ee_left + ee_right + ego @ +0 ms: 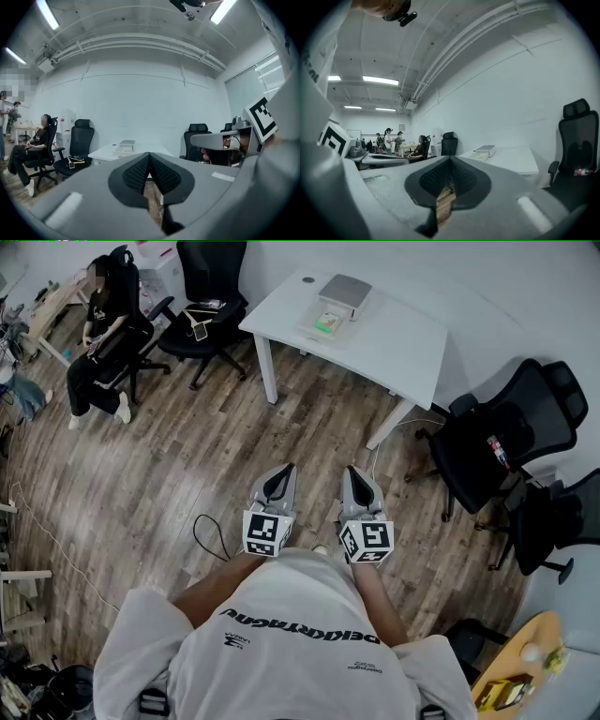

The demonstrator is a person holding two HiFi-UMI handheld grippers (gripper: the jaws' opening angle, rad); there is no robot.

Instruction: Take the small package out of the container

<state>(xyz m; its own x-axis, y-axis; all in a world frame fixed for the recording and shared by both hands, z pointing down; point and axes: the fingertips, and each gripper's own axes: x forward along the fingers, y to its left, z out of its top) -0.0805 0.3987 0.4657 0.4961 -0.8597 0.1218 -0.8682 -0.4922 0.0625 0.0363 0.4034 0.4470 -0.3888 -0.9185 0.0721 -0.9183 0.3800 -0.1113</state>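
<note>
The container (343, 294), a grey lidded box, stands on the white table (394, 343) across the wooden floor; a small green item (326, 322) lies at its front edge. I hold both grippers close to my body, level, side by side and pointing toward that table, far from it. My left gripper (280, 476) is shut with nothing in it, and my right gripper (357, 478) is also shut and empty. The left gripper view has its closed tips (150, 155) below the distant container (126, 145). The right gripper view has its tips (450, 160) left of the container (486, 150).
Black office chairs stand right of the table (502, 442) and behind its left end (208, 296). A person sits on a chair (101, 338) at the far left. A black cable (208, 538) loops on the floor by my feet. A yellow round table (525, 671) is at the lower right.
</note>
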